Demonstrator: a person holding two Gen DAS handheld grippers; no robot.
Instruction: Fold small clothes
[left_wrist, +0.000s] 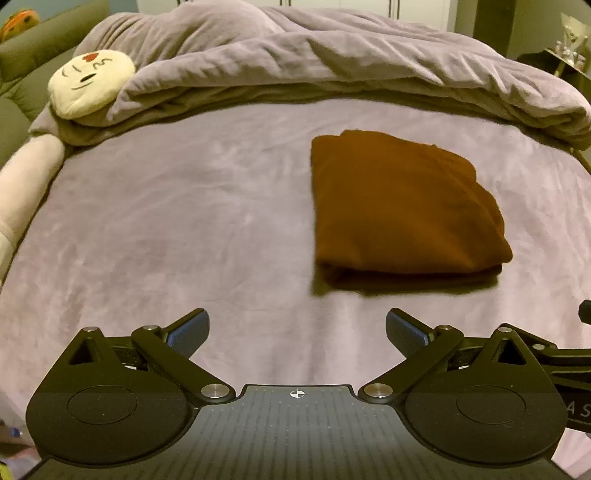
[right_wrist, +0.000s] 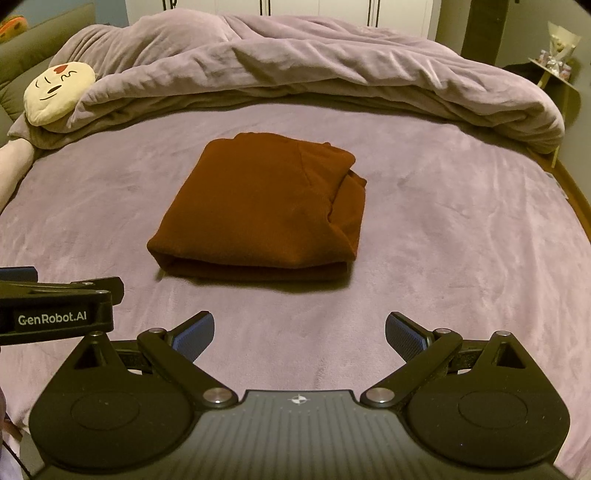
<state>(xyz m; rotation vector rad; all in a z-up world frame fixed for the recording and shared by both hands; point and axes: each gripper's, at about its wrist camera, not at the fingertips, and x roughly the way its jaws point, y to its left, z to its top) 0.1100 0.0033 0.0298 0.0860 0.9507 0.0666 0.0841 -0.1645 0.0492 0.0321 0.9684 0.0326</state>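
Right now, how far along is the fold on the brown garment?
Done, by the look of it: the brown garment lies on the bed cover as a compact rectangle of stacked layers. In hand: nothing; the left gripper and right gripper are both open, short of it. Left: at most tidying the looser right-side edge.

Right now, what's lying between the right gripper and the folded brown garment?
Nothing: only bare purple bedsheet separates the open right gripper from the brown garment, as the right wrist view shows.
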